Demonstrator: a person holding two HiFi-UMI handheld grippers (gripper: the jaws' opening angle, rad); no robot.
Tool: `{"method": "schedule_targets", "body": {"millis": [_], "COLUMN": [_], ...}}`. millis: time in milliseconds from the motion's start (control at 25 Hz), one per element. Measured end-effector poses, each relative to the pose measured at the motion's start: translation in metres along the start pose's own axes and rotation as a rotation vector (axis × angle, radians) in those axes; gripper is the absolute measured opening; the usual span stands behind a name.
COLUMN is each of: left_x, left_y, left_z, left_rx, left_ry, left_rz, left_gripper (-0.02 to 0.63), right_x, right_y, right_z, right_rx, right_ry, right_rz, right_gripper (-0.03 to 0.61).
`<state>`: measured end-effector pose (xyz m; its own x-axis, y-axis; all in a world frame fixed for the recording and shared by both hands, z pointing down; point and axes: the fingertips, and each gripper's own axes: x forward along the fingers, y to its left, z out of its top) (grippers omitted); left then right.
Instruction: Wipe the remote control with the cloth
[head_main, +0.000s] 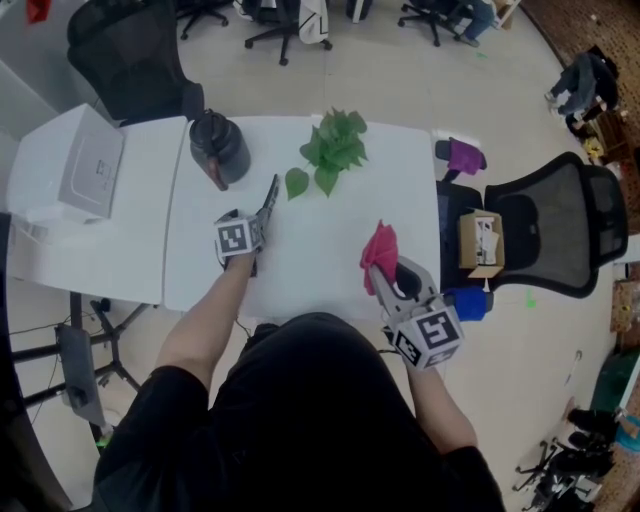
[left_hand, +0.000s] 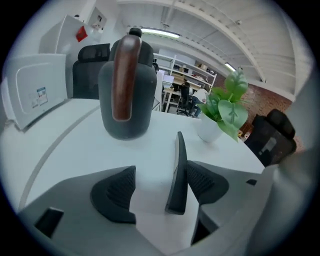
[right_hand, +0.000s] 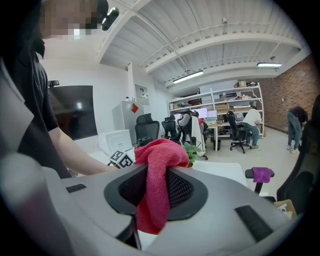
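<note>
Left tool jaws spread wide. Remote control stands on edge on desk between them, against right pad, clear of left pad. Right tool pinches red cloth, above desk's right side.

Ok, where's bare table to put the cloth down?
Free: the middle of the table, between the remote control and the cloth, in front of the plant; also the front left corner. Crowded: by the jug, remote control and left gripper.
</note>
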<state>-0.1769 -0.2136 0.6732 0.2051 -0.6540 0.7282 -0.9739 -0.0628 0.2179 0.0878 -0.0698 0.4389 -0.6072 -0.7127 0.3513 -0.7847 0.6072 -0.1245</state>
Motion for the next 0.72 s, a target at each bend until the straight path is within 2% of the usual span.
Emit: {"method": "schedule_targets", "body": {"millis": [120,280,520,600,720], "left_x": [0.002,0.001,0.007,0.005,-0.004], "left_y": [0.013,0.029,0.026,0.022,0.009], "left_z": [0.007,0.013,0.004,0.006,0.011], "left_rx": [0.069,0.083,0.053,0.073,0.152], "left_ry": [0.001,0.003,0.034,0.025,-0.015], "left_rz": [0.068,0.117,0.06,0.052,0.022], "left_gripper": [0.325,0.3,0.285,0.285,0.285], "right_x": [-0.002,-0.005,-0.007,-0.007,-0.006], "right_y": [0.001,0.0,0.0,-0.001,-0.006], "right_z": [0.0,-0.001,-0.004,-0.004,-0.007], "right_rx": [0.002,0.009,0.013,0.006,-0.017], "right_ry": [0.005,0.007,0.013,0.018,0.047], "right_rz": [0.001,-0.011,-0.014,-0.021,-0.056], "right_gripper": [0.097,0.097,0.097,0.097,0.097]}}
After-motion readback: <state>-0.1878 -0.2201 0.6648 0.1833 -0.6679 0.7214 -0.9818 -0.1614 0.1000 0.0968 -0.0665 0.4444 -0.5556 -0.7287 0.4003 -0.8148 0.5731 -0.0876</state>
